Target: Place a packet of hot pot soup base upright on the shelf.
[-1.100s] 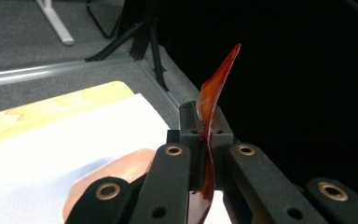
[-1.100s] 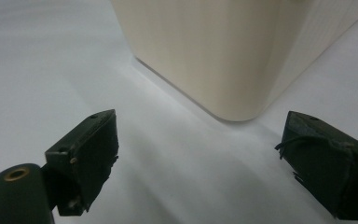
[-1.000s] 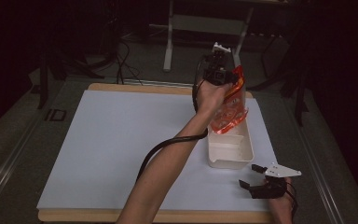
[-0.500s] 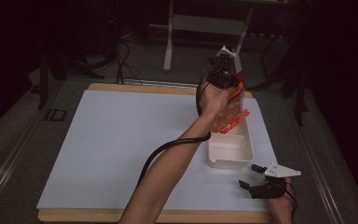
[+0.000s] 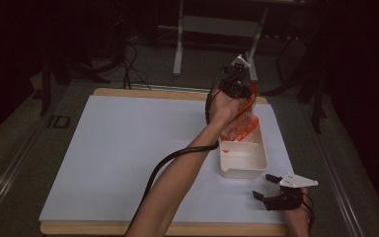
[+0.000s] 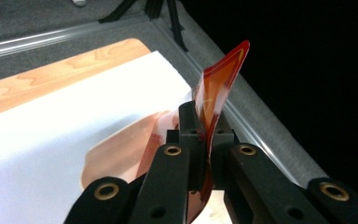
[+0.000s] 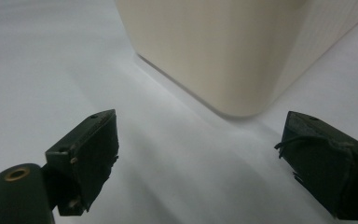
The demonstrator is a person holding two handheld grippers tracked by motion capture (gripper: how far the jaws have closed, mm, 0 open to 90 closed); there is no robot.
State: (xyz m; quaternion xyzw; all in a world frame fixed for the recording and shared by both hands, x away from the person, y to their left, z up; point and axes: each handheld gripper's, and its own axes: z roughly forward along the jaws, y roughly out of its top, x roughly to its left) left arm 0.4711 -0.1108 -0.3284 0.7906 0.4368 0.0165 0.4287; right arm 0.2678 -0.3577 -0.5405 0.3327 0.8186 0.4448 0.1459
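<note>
An orange and clear plastic packet [image 5: 241, 125] hangs over the far end of a white rectangular bin [image 5: 244, 159], its lower part down inside the bin. My left gripper [image 5: 238, 85] is shut on the packet's top edge, and in the left gripper view the orange packet [image 6: 219, 88] sticks up between the closed jaws. My right gripper [image 5: 267, 186] rests open on the white sheet just in front of the bin, nothing between its fingers. In the right gripper view the bin's cream corner [image 7: 233, 56] stands close ahead of the spread fingertips [image 7: 91, 149].
A white sheet [image 5: 123, 148] covers a wooden table [image 5: 123, 93]. A cable trails along the left forearm. Beyond the far edge are a grey floor, a metal rail and stand legs [image 5: 178, 54]. Darkness lies to the right.
The left gripper has lowered the packet toward the bin, so its lower part now sits inside. The right gripper has stayed put.
</note>
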